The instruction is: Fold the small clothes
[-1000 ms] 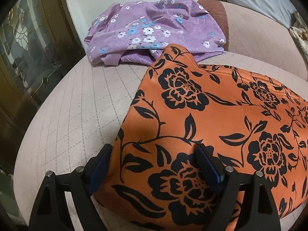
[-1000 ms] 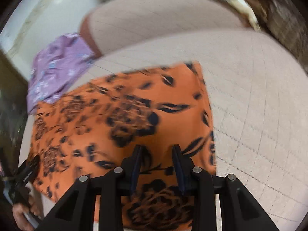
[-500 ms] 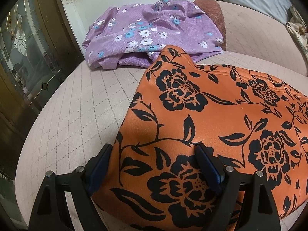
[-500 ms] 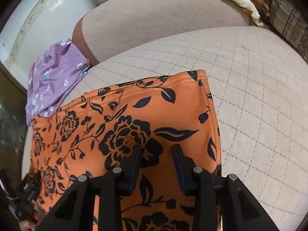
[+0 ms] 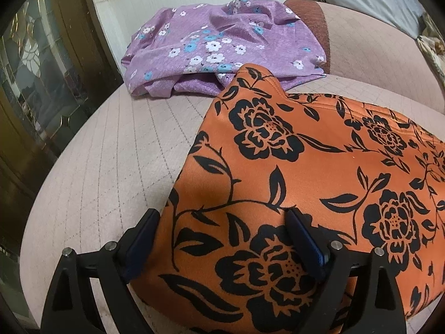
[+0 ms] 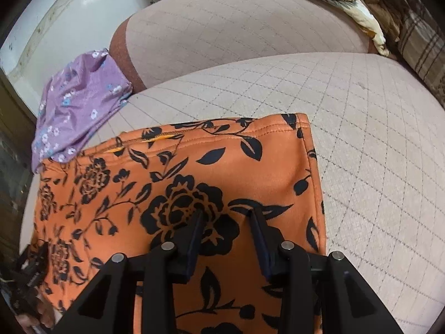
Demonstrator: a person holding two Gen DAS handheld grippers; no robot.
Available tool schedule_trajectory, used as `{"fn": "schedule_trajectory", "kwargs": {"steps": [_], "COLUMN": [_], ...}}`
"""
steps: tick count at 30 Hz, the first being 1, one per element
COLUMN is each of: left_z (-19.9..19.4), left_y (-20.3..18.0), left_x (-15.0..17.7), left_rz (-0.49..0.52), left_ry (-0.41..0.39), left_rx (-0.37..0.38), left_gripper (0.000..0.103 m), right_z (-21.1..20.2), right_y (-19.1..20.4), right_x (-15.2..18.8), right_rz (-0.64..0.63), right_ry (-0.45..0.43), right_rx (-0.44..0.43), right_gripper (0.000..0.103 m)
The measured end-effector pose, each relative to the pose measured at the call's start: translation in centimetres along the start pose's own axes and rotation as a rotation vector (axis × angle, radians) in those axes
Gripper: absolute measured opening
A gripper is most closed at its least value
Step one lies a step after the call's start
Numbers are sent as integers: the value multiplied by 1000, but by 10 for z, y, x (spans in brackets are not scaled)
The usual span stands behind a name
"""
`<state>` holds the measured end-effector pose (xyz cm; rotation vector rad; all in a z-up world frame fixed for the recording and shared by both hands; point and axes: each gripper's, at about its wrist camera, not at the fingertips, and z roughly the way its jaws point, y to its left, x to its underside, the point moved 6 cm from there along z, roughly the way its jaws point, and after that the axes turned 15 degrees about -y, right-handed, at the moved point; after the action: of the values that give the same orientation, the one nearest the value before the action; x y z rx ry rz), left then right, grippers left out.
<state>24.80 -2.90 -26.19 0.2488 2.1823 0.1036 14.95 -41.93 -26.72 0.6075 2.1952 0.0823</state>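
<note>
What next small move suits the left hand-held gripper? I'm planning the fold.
Probably close the left hand-held gripper on the orange cloth: its jaws stand wide astride the near corner, not yet pinching, and the cloth lies flat on the cushion.

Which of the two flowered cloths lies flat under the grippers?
The orange cloth with black flowers, spread smooth on the quilted beige cushion. The purple cloth with white and blue blossoms sits crumpled farther back.

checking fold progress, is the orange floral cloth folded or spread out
Spread: the orange floral cloth lies flat on the cushion, hem and side edge showing; layers beneath cannot be told.
</note>
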Motion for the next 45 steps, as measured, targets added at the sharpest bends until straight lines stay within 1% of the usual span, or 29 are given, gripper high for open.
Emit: {"fn": "schedule_trajectory", "kwargs": {"steps": [2,4,7,8,9,10,11,13,14,15,16,17,20,23,25,27,29,32,34,36,39,41,43,45], "left_z": [-7,-18,-34,-36,-35,-32,-29,-27,-28,-30,-34,-38,-46,-58,-64,-68,-71,-76,-78,-74,-63,-53,-45,-39], "left_y": [5,10,16,20,23,27,30,34,35,36,37,39,45,48,51,52,49,45,41,39,40,40,39,36], "left_x": [1,2,6,10,14,20,26,29,29,29,31,33,40,41,41,45,49,51,50,49,52,54,49,43], "left_rz": [-26,-42,-55,-56,-59,-68,-86,-124,-137,-146,-162,-182,-231,-245,-265,-298,-337,-391,-419,-452,-515,-561,-568,-573], "left_ry": [17,2,-15,-2,15,44,71,88,94,94,92,94,94,75,72,84,104,110,108,122,153,180,160,146], "left_rx": [3,-5,-10,-29,-48,-64,-63,-51,-49,-47,-45,-42,-29,-31,-26,0,50,122,161,203,219,234,228,248], "left_gripper": [92,91,91,91,91,92,92,92,92,92,92,92,92,92,92,92,92,92,92,92,92,92,92,92], "right_z": [-6,-16,-34,-38,-40,-41,-42,-35,-32,-35,-38,-44,-61,-77,-89,-100,-111,-123,-125,-121,-108,-98,-87,-78], "right_y": [4,11,25,29,32,34,34,35,34,35,36,35,30,23,16,7,-2,-11,-12,-13,-14,-18,-22,-25], "right_x": [-1,-1,1,5,9,16,24,41,50,50,50,51,47,43,48,53,60,73,86,101,115,118,121,120], "right_rz": [32,57,52,47,48,57,63,59,50,38,34,52,138,163,218,282,340,410,472,529,584,633,711,783], "right_ry": [6,-4,-26,-16,-4,21,45,135,157,133,131,136,110,80,80,85,87,101,129,165,202,206,203,178], "right_rx": [-39,-80,-135,-152,-161,-170,-173,-154,-139,-142,-139,-137,-194,-197,-225,-251,-277,-293,-309,-303,-283,-282,-302,-324], "right_gripper": [39,39,39,44,53,55,55,55,55,55,55,55,55,55,55,55,55,57,59,61,61,61,63,64]}}
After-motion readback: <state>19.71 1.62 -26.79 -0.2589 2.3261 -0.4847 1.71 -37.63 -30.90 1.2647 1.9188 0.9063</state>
